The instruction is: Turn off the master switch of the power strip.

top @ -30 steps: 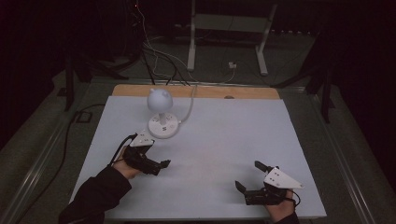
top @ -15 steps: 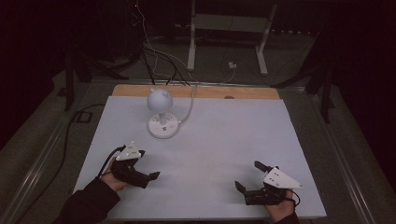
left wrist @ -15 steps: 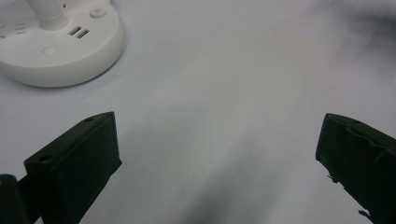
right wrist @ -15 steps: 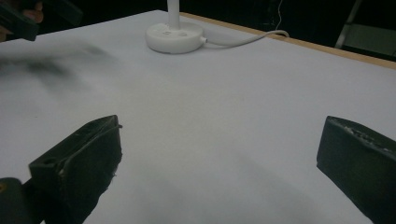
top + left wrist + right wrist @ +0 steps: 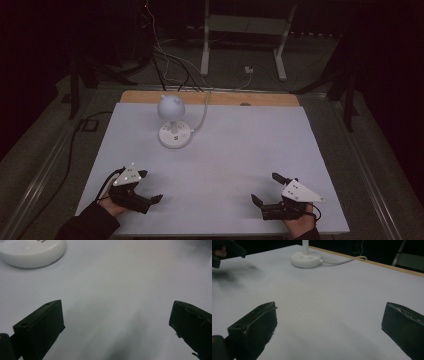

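The left gripper [image 5: 150, 186] rests low on the table [image 5: 230, 150], fingers spread wide and empty. The lamp [image 5: 173, 122] stands well ahead of those fingers. The right gripper [image 5: 266, 189] likewise rests with fingers released, grasping nothing.

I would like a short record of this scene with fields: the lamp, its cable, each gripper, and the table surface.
lamp: small white desk lamp with round head and round base, upright, far left part of the table
cable: white cable runs from the base toward the far edge
left gripper: near left, jaws open, holding nothing, apart from the lamp
right gripper: near right, jaws open, holding nothing
table surface: white sheet with a wooden strip along the far edge
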{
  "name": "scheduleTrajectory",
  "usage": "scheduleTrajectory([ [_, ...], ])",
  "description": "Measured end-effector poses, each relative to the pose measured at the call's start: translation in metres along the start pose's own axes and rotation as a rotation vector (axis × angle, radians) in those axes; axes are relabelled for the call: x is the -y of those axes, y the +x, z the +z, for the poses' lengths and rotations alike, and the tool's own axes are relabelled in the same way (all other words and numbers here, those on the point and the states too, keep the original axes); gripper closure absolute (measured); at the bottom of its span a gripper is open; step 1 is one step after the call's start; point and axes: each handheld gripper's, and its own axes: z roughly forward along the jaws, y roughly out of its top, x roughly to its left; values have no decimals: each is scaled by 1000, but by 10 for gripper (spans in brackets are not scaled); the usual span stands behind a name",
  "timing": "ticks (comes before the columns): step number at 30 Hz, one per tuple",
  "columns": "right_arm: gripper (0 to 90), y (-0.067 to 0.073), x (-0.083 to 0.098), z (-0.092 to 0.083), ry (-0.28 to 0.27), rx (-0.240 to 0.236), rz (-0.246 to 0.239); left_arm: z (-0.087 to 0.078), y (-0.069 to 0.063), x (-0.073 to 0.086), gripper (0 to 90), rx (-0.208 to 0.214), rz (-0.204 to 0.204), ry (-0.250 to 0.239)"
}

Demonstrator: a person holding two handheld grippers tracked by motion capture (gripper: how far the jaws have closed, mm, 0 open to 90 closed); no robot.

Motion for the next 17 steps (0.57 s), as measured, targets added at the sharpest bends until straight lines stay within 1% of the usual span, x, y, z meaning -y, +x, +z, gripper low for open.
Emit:
scheduleTrajectory([
  [3,0,0,0,0,0,2,0,-4,-1,6,3,-9,9,-2],
  [5,0,0,0,-1,0,2,3,-7,-1,10,3,-12,5,-8],
  [9,0,0,0,0,1,0,-1,-10,1,21,3,1,-6,-19],
  [11,0,0,0,0,2,-1,-1,-10,2,25,3,7,-9,-34],
  [13,0,1,0,0,3,-3,-2,-9,3,26,3,17,-9,-49],
  [17,0,1,0,0,2,-2,-3,-9,3,24,3,17,-5,-65],
])
